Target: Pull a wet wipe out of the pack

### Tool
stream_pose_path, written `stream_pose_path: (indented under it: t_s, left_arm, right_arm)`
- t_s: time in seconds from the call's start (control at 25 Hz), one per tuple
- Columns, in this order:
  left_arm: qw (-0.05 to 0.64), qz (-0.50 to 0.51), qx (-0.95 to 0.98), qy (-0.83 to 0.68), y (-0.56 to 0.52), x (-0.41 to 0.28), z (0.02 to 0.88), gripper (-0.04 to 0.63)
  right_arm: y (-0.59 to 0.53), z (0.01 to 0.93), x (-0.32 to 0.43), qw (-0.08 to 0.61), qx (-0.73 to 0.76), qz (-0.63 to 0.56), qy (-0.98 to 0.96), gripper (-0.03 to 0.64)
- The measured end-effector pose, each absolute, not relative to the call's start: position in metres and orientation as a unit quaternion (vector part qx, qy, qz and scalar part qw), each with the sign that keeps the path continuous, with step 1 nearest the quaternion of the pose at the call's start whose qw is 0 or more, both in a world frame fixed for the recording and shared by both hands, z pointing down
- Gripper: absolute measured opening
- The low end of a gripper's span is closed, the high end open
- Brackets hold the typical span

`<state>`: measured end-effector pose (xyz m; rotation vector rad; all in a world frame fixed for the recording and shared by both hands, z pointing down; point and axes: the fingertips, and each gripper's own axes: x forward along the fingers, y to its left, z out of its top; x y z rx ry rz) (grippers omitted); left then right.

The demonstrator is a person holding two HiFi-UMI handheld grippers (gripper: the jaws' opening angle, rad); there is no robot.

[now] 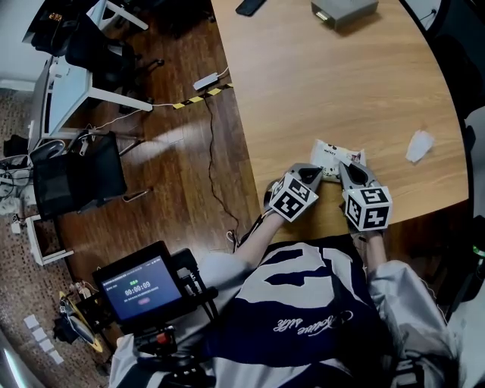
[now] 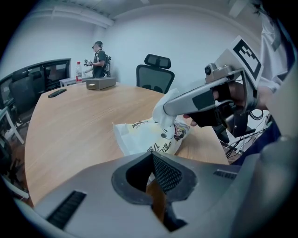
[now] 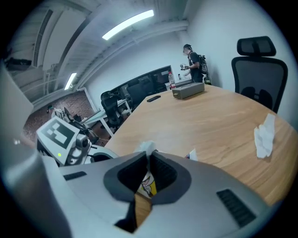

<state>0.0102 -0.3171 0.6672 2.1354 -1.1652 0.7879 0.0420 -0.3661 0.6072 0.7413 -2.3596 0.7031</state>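
A white wet wipe pack [image 1: 333, 154] with cartoon print lies on the wooden table [image 1: 318, 83] near its front edge. My left gripper [image 1: 318, 175] holds the pack's near end, jaws shut on its edge [image 2: 151, 155]. In the left gripper view the pack [image 2: 146, 135] stretches away from those jaws. My right gripper [image 1: 347, 167] is over the pack's top, shut on a tuft of white wipe [image 3: 148, 148] that sticks up between its pads [image 3: 149, 157]. The left gripper view shows the right gripper [image 2: 168, 111] pinching that wipe [image 2: 161, 114] just above the pack.
A crumpled used wipe [image 1: 419, 145] lies on the table to the right [image 3: 264, 135]. A grey box [image 1: 343, 10] and a dark phone [image 1: 249, 7] sit at the far side. A black office chair [image 3: 260, 69] stands beyond the table; a person [image 2: 98, 58] stands far off.
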Motion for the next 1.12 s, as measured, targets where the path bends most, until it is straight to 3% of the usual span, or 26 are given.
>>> stream_pose_path:
  t_s: [0.44,0.76,1.12]
  left_arm:
    - [0.279,0.3,0.804,-0.431,-0.31,0.008,0.668,0.003]
    - [0.26,0.294,0.829,-0.399,-0.299,0.012,0.663,0.003]
    - [0.284,0.154,0.843,-0.43,-0.291,-0.018,0.609,0.003]
  right_arm:
    - [-0.392,0.543,0.059,0.173,0.327,0.273,-0.888,0.009]
    - [-0.391,0.525,0.084,0.157,0.37,0.259,-0.878,0.009]
    - [-0.35,0.527,0.091,0.152,0.397,0.285,-0.859,0.009]
